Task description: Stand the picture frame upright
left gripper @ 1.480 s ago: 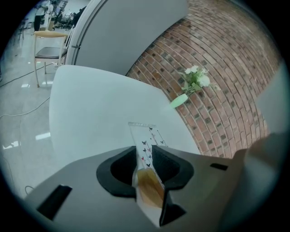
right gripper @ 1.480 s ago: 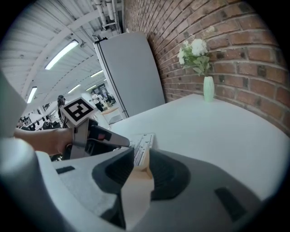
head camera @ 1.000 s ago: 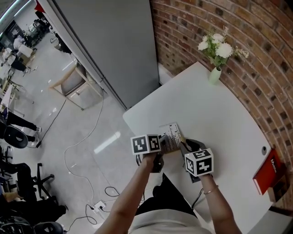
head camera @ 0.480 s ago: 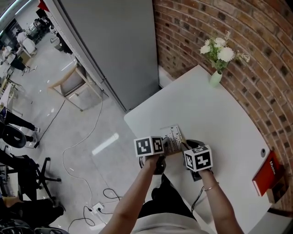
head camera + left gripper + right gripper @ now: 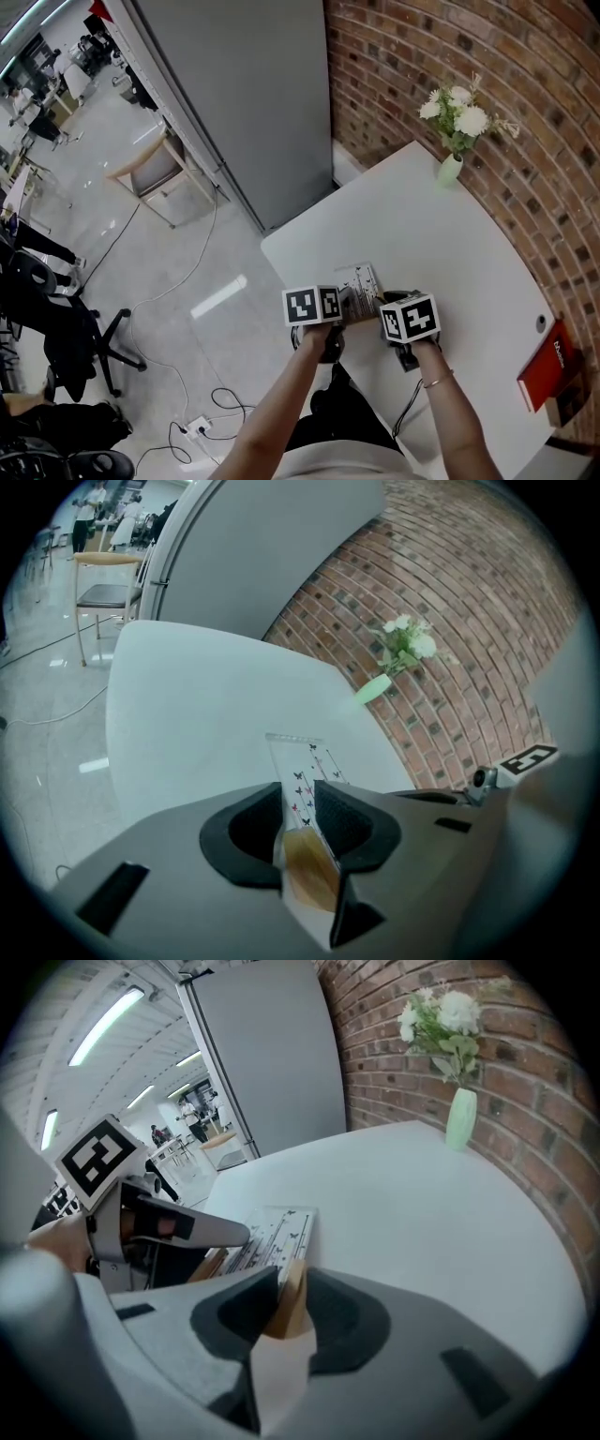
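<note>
The frame (image 5: 302, 766), low on the worktop (image 5: 441, 234), runs toward 12 o'clock from both claws: left claw (image 5: 302, 806) pinches its near edge, right claw (image 5: 287, 1299) pinches its wooden corner.

changes over the last second: the right gripper (image 5: 286, 1288) has turned slightly and edged toward the left gripper (image 5: 298, 803), narrowing the gap between them. less of the picture frame (image 5: 359, 281) now shows beyond the fingers. the head view has drifted, so the table (image 5: 441, 244) sits lower and further right.
</note>
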The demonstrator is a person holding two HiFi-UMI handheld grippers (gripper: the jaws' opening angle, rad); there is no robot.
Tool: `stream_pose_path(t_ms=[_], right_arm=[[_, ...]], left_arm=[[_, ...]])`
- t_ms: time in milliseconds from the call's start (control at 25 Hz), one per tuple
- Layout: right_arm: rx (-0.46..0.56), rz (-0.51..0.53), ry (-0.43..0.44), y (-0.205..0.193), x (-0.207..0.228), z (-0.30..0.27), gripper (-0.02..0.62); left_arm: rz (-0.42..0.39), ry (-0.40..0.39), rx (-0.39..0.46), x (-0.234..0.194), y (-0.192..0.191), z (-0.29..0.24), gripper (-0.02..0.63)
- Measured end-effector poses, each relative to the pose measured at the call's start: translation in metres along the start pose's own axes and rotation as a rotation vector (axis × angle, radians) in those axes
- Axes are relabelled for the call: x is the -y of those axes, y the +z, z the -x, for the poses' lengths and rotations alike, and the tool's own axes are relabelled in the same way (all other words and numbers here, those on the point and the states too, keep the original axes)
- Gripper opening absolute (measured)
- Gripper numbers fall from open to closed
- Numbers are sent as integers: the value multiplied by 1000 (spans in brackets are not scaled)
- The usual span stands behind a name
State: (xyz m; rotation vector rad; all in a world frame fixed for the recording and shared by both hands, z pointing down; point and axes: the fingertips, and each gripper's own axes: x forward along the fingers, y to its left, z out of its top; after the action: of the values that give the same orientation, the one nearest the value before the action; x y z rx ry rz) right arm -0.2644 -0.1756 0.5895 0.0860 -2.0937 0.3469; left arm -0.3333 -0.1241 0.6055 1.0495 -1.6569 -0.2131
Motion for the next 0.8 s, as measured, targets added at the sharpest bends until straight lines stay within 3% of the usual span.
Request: stream_pose_path(t_ms=[160, 800], right_arm=[[-22, 14, -4, 0, 0, -1, 89], [54, 25, -60, -3, -2, 6, 77]], left_arm=[[-4, 0, 3, 0, 0, -1, 103], [-2, -20, 5, 4, -2, 3, 94]])
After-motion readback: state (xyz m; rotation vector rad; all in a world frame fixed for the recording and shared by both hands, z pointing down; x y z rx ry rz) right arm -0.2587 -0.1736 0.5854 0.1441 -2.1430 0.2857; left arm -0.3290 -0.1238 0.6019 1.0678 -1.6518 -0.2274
